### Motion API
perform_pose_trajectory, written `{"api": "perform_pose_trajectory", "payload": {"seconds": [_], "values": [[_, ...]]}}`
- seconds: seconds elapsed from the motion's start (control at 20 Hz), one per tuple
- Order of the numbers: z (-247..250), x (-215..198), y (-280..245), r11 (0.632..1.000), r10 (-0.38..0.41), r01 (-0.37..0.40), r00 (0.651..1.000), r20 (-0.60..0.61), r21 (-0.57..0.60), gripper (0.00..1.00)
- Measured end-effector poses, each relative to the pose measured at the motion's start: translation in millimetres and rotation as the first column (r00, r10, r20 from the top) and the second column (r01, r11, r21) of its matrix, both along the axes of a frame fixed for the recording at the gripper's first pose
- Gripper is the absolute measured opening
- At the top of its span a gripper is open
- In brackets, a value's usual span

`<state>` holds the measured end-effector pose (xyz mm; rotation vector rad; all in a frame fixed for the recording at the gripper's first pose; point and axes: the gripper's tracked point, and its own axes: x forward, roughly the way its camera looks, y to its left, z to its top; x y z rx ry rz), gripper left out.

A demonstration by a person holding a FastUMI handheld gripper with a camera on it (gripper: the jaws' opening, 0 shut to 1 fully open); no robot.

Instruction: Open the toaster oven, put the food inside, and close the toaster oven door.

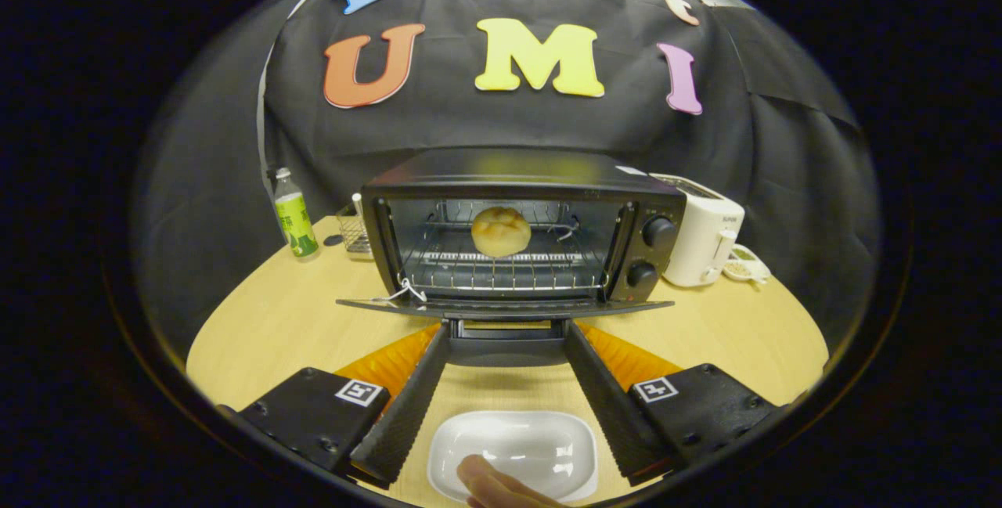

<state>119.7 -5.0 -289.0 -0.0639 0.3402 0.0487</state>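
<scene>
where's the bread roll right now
In the gripper view, the round golden bread roll sits on the wire rack inside the open black toaster oven, beyond the open gripper fingers.

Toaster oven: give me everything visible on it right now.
The toaster oven is a black box, metal by the look, standing on the wooden table just ahead of the open fingers. Its door is swung fully down, lying flat, its handle between the fingertips, apparently untouched. Inside, a wire rack carries a round golden bun. Two black knobs sit stacked beside the cavity. A white toaster stands close on the knob side.
</scene>
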Motion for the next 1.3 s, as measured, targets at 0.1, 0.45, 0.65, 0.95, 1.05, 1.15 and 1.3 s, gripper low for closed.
{"api": "perform_pose_trajectory", "payload": {"seconds": [0.1, 0.45, 0.65, 0.95, 1.05, 1.15, 1.3], "values": [[12.3, 8.3, 1.9, 1.000, 0.020, -0.021, 0.997, 0.079, 0.020, 1.00], [54.4, -2.1, -7.1, 0.999, 0.040, -0.047, 0.966, 0.255, 0.020, 1.00], [79.4, -21.3, -11.4, 0.999, 0.042, -0.038, 0.948, 0.315, -0.020, 1.00], [126.7, -60.8, -18.1, 0.998, 0.057, -0.043, 0.943, 0.328, -0.051, 1.00], [152.0, -79.5, -26.5, 0.999, 0.043, -0.037, 0.945, 0.323, -0.025, 1.00], [181.7, -100.6, -28.8, 0.998, 0.048, -0.056, 0.942, 0.331, 0.014, 1.00], [232.5, -131.7, -39.5, 0.998, 0.039, -0.056, 0.928, 0.371, 0.037, 1.00]]}}
